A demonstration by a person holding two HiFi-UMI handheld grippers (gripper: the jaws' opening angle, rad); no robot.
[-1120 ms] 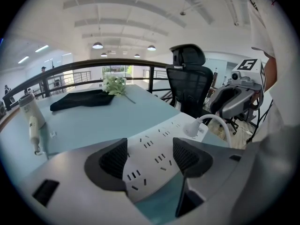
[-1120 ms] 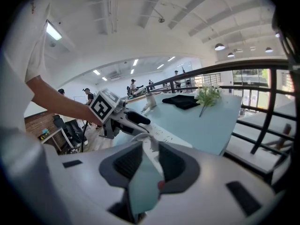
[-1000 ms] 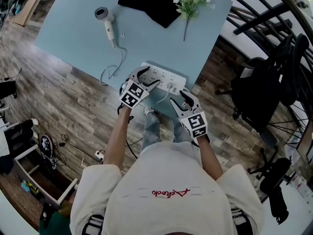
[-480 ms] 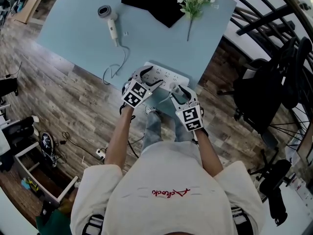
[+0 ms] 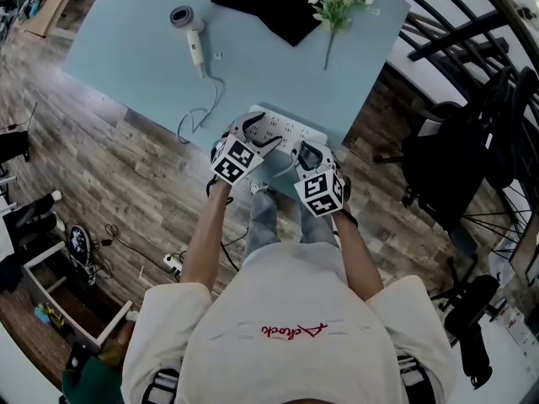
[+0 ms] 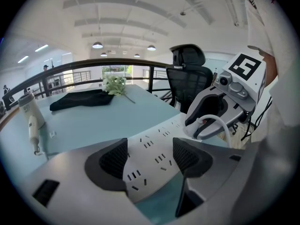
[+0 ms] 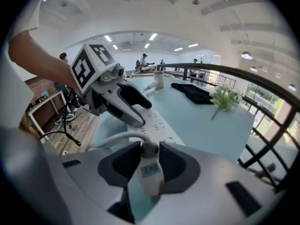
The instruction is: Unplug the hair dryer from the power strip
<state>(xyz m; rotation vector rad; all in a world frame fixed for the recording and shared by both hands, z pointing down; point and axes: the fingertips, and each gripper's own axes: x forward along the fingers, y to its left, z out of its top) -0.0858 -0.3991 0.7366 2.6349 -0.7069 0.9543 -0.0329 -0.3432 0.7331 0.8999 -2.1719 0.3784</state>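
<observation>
Right hand-held gripper (image 7: 143,159) of mine is clenched on the white plug (image 7: 151,172), one pad on each flat side. I hold that body because I can pull on it without straining the cord (image 7: 115,139) that arches out of its end. Whether the prongs sit in their socket I cannot see past my own jaws (the plug body hides it), so I judge the pull as not yet made.

My left hand-held gripper (image 6: 150,154) is clamped across the left end of the power strip (image 6: 164,134), a pad against each long edge. I hold it there so the strip does not lift off the worktop (image 5: 253,70) along with the plug. The strip lies along the near edge of the worktop, right in front of me, with both grippers close together over it.

The hair dryer (image 5: 189,30) lies well apart at the far left, its cord trailing back toward the near edge. Next I would draw the plug straight out of its socket, away from the strip.
</observation>
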